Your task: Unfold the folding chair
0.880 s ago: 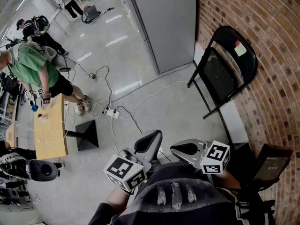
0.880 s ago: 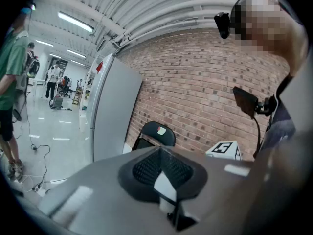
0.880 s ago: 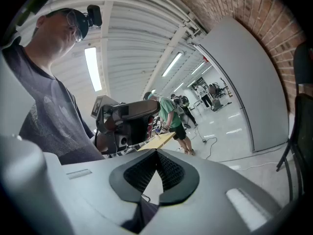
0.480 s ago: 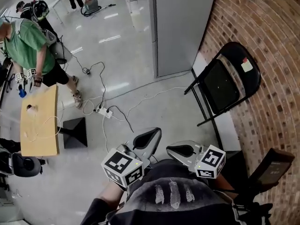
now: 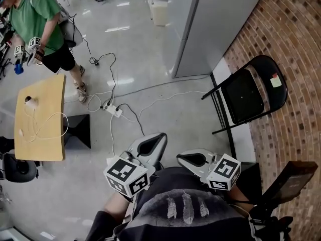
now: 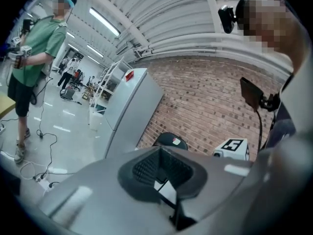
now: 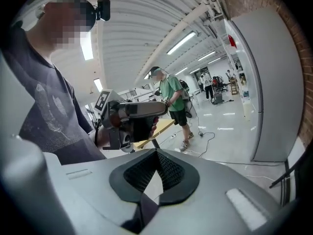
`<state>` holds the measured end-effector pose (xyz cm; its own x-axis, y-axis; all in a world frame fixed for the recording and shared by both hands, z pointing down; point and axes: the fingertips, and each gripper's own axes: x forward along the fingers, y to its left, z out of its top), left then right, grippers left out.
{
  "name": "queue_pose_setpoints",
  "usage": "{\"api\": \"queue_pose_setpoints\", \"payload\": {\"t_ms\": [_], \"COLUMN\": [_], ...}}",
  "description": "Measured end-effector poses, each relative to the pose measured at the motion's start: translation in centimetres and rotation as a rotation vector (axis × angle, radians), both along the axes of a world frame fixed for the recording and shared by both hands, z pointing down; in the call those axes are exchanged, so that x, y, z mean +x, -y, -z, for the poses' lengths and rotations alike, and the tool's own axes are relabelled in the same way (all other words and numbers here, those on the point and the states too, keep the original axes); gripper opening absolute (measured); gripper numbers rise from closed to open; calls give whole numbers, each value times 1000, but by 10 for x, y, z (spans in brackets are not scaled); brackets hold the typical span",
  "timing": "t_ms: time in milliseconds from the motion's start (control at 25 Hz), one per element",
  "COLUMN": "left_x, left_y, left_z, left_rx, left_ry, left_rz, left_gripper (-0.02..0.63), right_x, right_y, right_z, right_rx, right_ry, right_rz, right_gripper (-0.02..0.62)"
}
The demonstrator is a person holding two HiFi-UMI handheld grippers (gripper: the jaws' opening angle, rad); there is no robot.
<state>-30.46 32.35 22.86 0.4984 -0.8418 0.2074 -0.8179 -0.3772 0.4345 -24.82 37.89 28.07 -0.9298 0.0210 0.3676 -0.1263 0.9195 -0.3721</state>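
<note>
Chair (image 5: pixel 244 95) is folded, upright, leaning on the brick wall (image 5: pixel 296 54). Left gripper (image 5: pixel 150 146) and right gripper (image 5: pixel 194 159) are both closed with nothing between the jaws. They're side by side, well apart from the wall, not touching the chair.

lab/workshop | brick wall (image 5: pixel 296 39) | floor cables (image 5: pixel 113 102) | glossy floor (image 5: pixel 135 49)

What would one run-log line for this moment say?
folding chair: folded, by brick wall | left gripper: shut, empty | right gripper: shut, empty | both apart from chair
</note>
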Motion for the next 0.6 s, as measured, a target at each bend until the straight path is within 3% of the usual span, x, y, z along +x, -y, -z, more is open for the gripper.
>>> {"api": "queue_pose_setpoints", "payload": {"t_ms": [200, 600], "left_x": [-15, 4], "left_y": [-1, 12], "left_z": [-4, -5], "left_rx": [5, -21], "left_ry": [-15, 15], "left_rz": [-13, -39], "left_gripper": [2, 2], "right_x": [-17, -11], "right_y": [-4, 12], "right_z": [-3, -5], "right_rx": [5, -13], "right_ry": [-28, 3], "right_rz": [-2, -7], "right_gripper": [2, 2]}}
